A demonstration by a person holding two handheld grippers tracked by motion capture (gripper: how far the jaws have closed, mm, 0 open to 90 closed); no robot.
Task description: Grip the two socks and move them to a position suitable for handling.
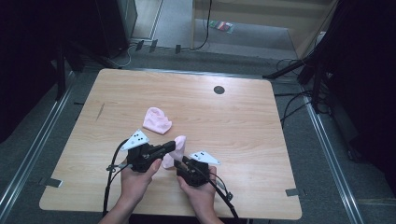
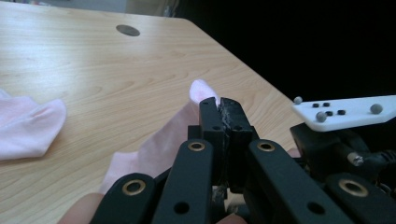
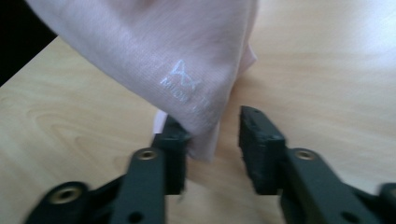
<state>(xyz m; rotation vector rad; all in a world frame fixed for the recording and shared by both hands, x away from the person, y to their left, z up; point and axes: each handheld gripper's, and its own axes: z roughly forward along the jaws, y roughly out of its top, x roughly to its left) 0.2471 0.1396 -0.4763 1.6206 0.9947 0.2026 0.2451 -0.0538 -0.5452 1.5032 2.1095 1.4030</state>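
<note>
A pink sock (image 1: 176,148) hangs a little above the wooden table (image 1: 243,126) near its front middle. My left gripper (image 1: 172,146) is shut on the sock's upper part (image 2: 200,91), its jaws pressed together. My right gripper (image 1: 180,163) sits just below and to the right of it, open. In the right gripper view the sock (image 3: 187,60), with a small white logo, droops between my right gripper's (image 3: 215,135) spread jaws, its lower edge lying against the left one. A second pink sock (image 1: 156,120) lies crumpled on the table behind the left gripper, and it reappears at the left edge (image 2: 28,126).
A dark round grommet hole (image 1: 219,89) sits in the table's far middle. The right gripper's white marker plate (image 2: 345,112) is close beside the left jaws. Black stands and cables surround the table on the floor.
</note>
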